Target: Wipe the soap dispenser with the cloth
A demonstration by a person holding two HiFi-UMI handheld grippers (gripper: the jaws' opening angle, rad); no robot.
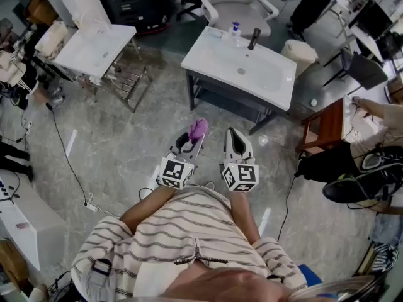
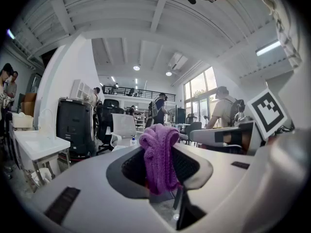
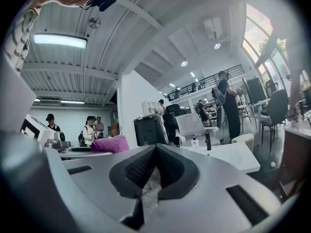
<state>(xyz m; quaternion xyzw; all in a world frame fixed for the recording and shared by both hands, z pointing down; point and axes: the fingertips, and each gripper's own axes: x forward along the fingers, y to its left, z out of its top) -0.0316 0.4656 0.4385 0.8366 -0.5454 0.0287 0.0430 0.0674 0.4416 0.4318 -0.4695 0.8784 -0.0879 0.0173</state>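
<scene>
L gripper (image 1: 190,139) holds purple cloth (image 1: 199,128); soap dispenser (image 1: 235,29) on sink (image 1: 214,58) ahead.

White sink basin (image 1: 217,58) with black faucet (image 1: 254,38), white office chair (image 1: 236,2) behind it, grey marble floor (image 1: 126,146)

Person wears a cream shirt (image 1: 182,231) w/ thin dark stripes & a front zip (image 1: 199,254). Left claw (image 1: 189,142) & right claw (image 1: 235,142): white shells, black ribbed pads (image 3: 138,171), each w/ a b&w marker cube (image 1: 175,172).
</scene>
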